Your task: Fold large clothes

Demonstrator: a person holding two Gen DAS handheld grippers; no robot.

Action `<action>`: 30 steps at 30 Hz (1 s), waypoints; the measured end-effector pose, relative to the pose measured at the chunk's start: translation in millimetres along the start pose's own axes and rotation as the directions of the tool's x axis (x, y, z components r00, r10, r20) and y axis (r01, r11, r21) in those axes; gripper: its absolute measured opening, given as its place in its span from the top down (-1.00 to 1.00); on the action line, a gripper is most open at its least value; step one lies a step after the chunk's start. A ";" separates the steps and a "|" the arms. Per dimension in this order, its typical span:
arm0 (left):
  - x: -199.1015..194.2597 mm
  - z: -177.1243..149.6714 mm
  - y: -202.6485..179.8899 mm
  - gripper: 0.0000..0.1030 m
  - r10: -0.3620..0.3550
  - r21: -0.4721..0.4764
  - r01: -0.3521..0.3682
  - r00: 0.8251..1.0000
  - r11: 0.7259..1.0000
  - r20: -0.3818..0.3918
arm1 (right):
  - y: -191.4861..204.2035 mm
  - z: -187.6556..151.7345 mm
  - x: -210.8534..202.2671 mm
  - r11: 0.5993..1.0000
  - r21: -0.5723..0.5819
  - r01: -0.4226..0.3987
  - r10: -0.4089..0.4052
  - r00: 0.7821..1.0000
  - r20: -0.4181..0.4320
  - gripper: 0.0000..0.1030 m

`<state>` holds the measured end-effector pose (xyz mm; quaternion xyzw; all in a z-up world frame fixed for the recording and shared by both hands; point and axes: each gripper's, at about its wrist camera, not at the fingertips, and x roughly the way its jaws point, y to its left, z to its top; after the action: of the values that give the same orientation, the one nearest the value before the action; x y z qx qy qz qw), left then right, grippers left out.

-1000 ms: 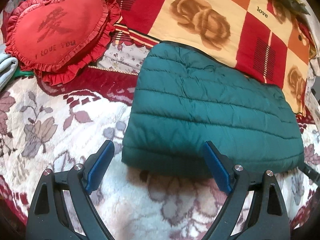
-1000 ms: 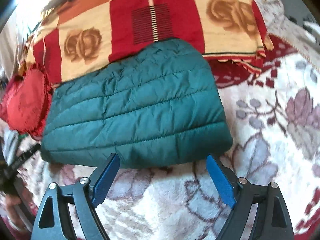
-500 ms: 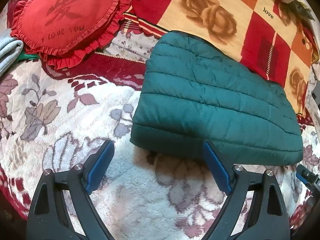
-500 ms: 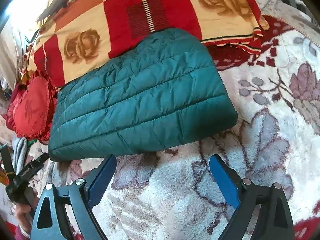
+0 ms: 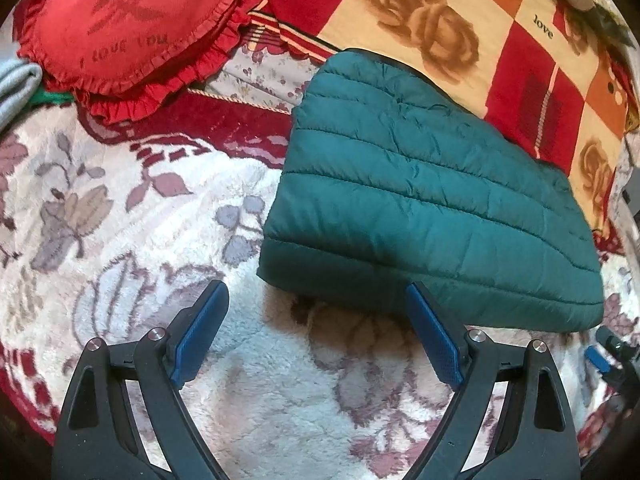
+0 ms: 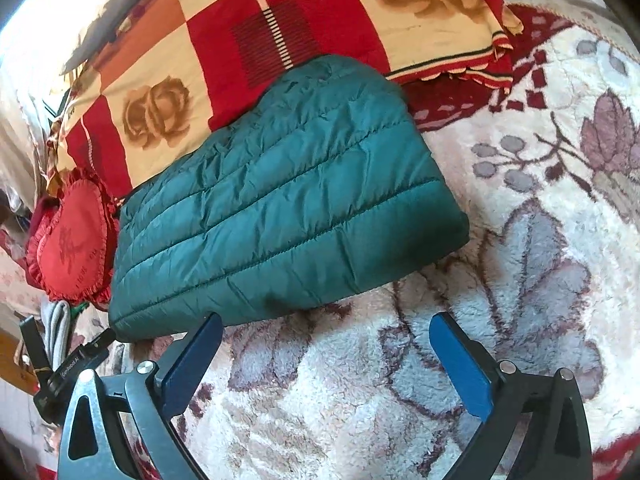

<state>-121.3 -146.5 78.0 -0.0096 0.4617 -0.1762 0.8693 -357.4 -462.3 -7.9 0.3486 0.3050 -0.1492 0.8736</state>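
A dark green quilted jacket (image 5: pixel 420 192) lies folded into a thick rectangle on the bed, its far edge resting on a red and cream rose blanket (image 5: pixel 432 28). My left gripper (image 5: pixel 314 287) stands open just short of the jacket's near left corner, touching nothing. In the right wrist view the jacket (image 6: pixel 280 208) sits ahead and to the left. The jaws of my right gripper (image 6: pixel 326 318) are opening, with only the fleece bedspread between them. Each gripper shows at the edge of the other's view.
A red heart-shaped frilled cushion (image 5: pixel 136 28) lies left of the jacket, with a grey cloth (image 5: pixel 16 84) beside it. A white fleece bedspread (image 5: pixel 120 220) with flower prints covers the near part of the bed. The rose blanket (image 6: pixel 280 24) spreads behind.
Both views have drawn back slightly, so the jacket's near edge now lies just beyond the fingertips. The right jaws have spread wider. The jacket itself has not moved.
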 end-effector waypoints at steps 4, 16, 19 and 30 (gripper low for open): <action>6.5 2.7 11.3 -0.75 -0.081 -0.075 0.080 0.997 0.994 -0.008 | -3.9 1.7 3.9 0.999 0.025 -0.023 0.023 1.000 0.011 -0.99; 29.8 13.3 28.4 -0.75 -0.207 -0.243 0.193 0.978 0.951 -0.035 | -5.5 19.9 22.2 0.994 0.074 -0.080 0.077 0.996 0.047 -0.99; 27.6 17.4 34.8 -0.75 -0.225 -0.283 0.212 0.974 0.935 -0.011 | -4.0 24.3 26.7 0.995 0.068 -0.078 0.074 0.996 0.047 -1.00; 53.7 34.0 38.1 -0.79 -0.229 -0.357 0.210 0.973 0.910 -0.012 | -3.3 44.1 46.0 0.995 0.061 -0.077 0.073 0.995 0.063 -1.00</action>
<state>-55.2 -132.7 47.7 -0.2126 0.5048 -0.1871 0.8155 -304.7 -497.8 -13.7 0.3826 0.2601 -0.1362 0.8761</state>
